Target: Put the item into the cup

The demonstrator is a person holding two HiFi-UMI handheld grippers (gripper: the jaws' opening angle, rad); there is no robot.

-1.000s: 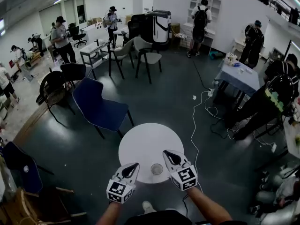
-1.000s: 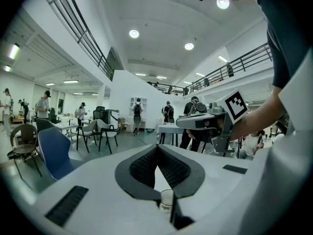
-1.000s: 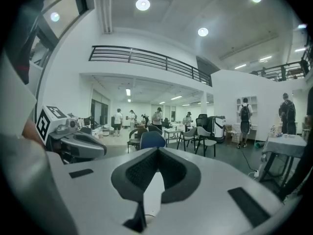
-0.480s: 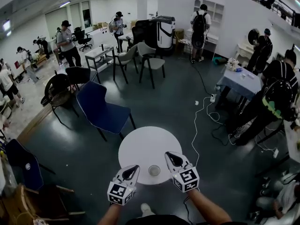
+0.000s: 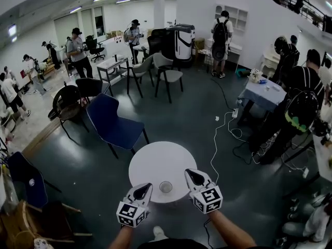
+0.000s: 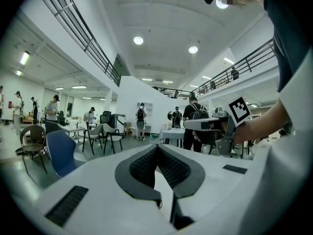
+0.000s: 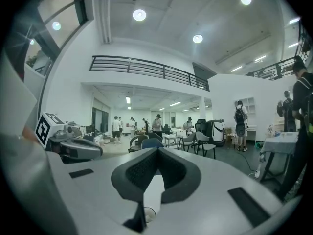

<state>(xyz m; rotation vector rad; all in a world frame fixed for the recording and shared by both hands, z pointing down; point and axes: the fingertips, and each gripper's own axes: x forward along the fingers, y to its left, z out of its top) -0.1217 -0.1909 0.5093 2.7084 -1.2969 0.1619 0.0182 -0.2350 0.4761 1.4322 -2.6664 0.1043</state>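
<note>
Head view: the cup (image 5: 166, 187) stands by the round table's (image 5: 155, 162) near rim, between my left gripper (image 5: 147, 187) and right gripper (image 5: 189, 175), touching neither. Both pairs of jaws are closed on nothing. I can't read the cup's contents. A blue chair (image 5: 111, 121) stands off the far-left edge.

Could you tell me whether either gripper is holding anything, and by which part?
Nothing is held: the left gripper and the right gripper both have their jaws together and empty, either side of the cup.
</note>
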